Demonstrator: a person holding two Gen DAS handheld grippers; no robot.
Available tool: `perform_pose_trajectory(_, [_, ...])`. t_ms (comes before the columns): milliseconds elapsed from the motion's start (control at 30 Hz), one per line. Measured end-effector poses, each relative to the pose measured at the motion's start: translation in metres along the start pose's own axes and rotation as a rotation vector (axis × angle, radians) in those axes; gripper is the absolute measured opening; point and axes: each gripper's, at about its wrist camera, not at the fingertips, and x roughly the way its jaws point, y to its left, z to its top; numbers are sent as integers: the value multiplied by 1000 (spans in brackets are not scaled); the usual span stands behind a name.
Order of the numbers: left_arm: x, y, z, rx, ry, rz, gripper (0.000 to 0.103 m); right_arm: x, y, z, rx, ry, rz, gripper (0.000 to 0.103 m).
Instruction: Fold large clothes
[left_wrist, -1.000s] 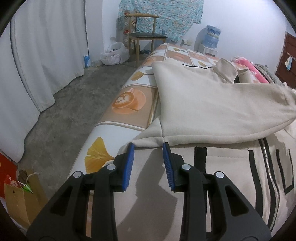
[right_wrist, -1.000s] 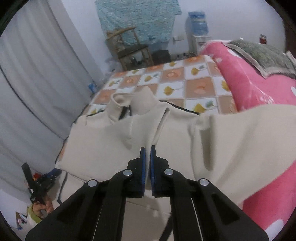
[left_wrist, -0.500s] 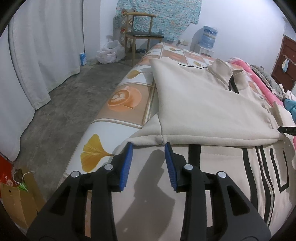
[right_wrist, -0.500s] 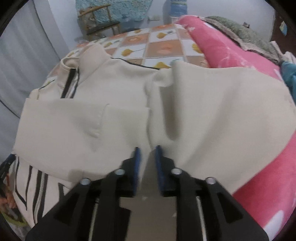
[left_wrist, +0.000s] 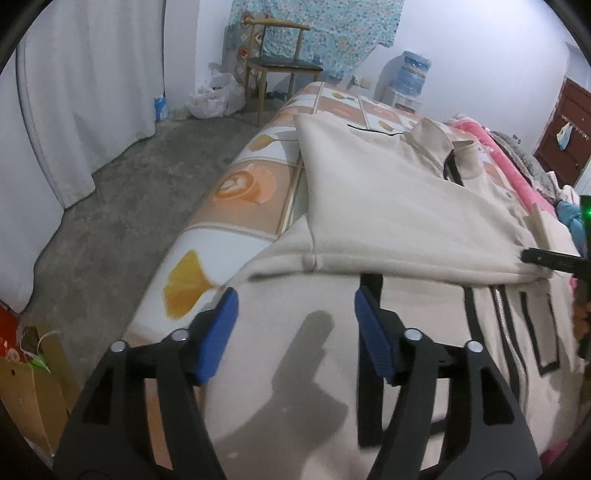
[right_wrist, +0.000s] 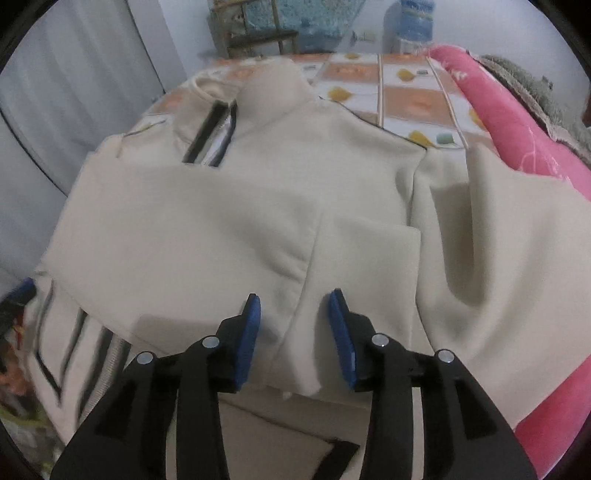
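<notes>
A cream zip jacket (left_wrist: 399, 206) with black stripes lies on the bed, collar at the far end (right_wrist: 273, 96). One sleeve (right_wrist: 207, 236) is folded flat across its chest. My left gripper (left_wrist: 295, 321) hovers over the jacket's lower part just short of the sleeve's fold edge; its jaws are opening with nothing between them. My right gripper (right_wrist: 295, 325) stands over the sleeve's cuff end (right_wrist: 295, 369); its jaws are opening and the pads are clear of the cloth. The right gripper's tip (left_wrist: 550, 256) shows at the right edge of the left wrist view.
The bed has a tiled orange and white sheet (left_wrist: 243, 188), with a pink blanket (right_wrist: 517, 129) along its far side. A wooden chair (left_wrist: 277, 66), a water dispenser (left_wrist: 410, 74) and a white curtain (left_wrist: 85, 92) stand around a concrete floor (left_wrist: 122, 221). A paper bag (left_wrist: 33, 384) sits low left.
The right gripper has come down and let go of the sleeve, which now lies flat across the jacket. Both grippers' jaws stand wider apart than before.
</notes>
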Motion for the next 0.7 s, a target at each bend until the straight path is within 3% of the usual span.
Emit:
perform_pose_trajectory(33, [-12,3,-3,16,1,17,72,-3,3,-3,-22,18,-28,52])
perform_pose_trajectory(100, [-29,7,-6,45,-7,44,76,-14,7,-10,-54,26,-73,54])
perform_pose_trajectory(200, [-59,13,3,63,-46,48,78,-35,11,-12,-88,17,-53,54])
perform_pose_trajectory(333, [-68,-4,34,109,-117,-6,78,-46,18,12,-101,-24,-3,54])
perform_pose_trajectory(433, [-47,-28,63,150,-167,-68,78,-35,28,34,-104,-37,45,54])
perform_pose_trajectory(500, [-16,-43,84,166,-145,-94,78,-18,33,48,-89,-17,77,54])
perform_pose_trajectory(700, [87,-62,131,149,-17,-58,78,18,38,63,-103,11,59,46])
